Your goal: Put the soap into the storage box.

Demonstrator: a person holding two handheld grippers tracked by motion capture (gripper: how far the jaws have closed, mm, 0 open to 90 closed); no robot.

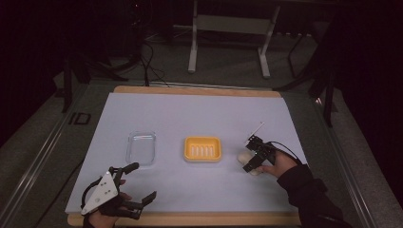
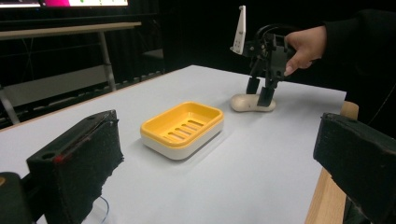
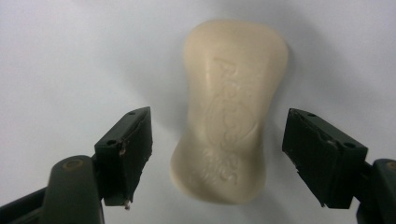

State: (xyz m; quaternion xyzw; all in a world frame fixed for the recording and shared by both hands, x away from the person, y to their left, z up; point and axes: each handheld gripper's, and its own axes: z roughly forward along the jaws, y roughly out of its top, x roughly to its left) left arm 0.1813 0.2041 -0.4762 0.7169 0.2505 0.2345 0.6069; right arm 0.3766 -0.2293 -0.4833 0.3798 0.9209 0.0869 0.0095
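— Where's the soap [image 3: 229,112]?
— Flat on the counter [image 1: 190,114], right of the yellow dish [image 1: 203,148].
— And the right claw [image 3: 217,156]?
— Straddling it, pads not touching. The left claw [image 1: 142,183] gapes wide, empty.

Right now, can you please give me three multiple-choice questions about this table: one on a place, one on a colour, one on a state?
1. Where does the soap bar lie?
A. in the dish
B. on the white table sheet, right of the dish
C. in the clear tray

2. What colour is the soap dish?
A. yellow
B. blue
C. green

3. How is the right gripper?
A. shut on the soap
B. open, astride the soap
C. holding the dish

Answers: 1 B, the high view shows it beside the dish. 2 A, yellow rim. 3 B, gaps on both sides.
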